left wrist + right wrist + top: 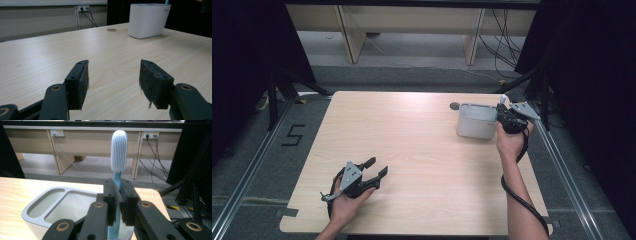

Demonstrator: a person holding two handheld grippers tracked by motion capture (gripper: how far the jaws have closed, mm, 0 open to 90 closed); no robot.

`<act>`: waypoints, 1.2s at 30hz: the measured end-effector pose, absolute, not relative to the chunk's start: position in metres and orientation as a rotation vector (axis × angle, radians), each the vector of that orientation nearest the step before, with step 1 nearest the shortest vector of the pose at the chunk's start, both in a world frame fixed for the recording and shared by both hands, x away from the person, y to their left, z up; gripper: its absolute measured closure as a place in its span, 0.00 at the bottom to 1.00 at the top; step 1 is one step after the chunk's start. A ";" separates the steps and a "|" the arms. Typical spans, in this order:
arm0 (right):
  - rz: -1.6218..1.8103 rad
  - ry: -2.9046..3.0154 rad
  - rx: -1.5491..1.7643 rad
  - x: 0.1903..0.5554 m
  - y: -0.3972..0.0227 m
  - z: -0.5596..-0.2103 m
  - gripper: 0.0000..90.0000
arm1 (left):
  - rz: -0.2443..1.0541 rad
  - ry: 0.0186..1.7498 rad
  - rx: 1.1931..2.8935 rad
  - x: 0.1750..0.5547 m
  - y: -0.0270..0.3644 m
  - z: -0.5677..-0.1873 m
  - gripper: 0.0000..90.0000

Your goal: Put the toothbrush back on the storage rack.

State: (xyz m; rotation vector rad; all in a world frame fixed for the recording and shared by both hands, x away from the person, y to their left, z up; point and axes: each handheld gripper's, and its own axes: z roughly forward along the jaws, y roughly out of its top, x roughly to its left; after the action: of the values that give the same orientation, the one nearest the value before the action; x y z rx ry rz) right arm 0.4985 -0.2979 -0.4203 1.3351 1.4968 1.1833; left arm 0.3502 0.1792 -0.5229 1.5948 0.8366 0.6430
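Observation:
A toothbrush (119,151) with a light blue handle and a white bristled head stands upright. My right gripper (119,202) is shut on its handle. The handle's lower end hangs at the right end of a white holder (37,207) with two compartments showing on its left. From above, the right gripper (500,111) sits at the right end of the holder (474,122), near the table's far right, with the toothbrush (503,98) poking up. My left gripper (377,167) rests open at the front left with nothing between its pads (80,82). The holder (148,21) stands far ahead of it.
A round grommet (455,105) is set into the wooden table (412,150) just left of the holder. Beyond the far edge stand pale desks, wall sockets and hanging cables (152,152). Black frame legs (532,80) flank the table. The right gripper's cable (517,195) trails along the forearm.

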 end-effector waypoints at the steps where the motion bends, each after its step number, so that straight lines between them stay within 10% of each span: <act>1: 1.179 1.508 1.325 0.499 -0.299 -0.421 0.94 | 0.642 0.837 1.594 0.350 0.179 -0.523 0.45; 36: 1.161 1.533 1.379 0.499 -0.295 -0.441 0.92 | 0.634 0.827 1.578 0.351 0.179 -0.524 0.45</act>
State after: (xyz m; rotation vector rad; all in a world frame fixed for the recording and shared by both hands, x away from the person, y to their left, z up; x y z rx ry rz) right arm 0.4986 -0.2953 -0.4414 1.3788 1.5326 1.1606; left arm 0.3506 0.1789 -0.5238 1.5778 0.8270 0.6341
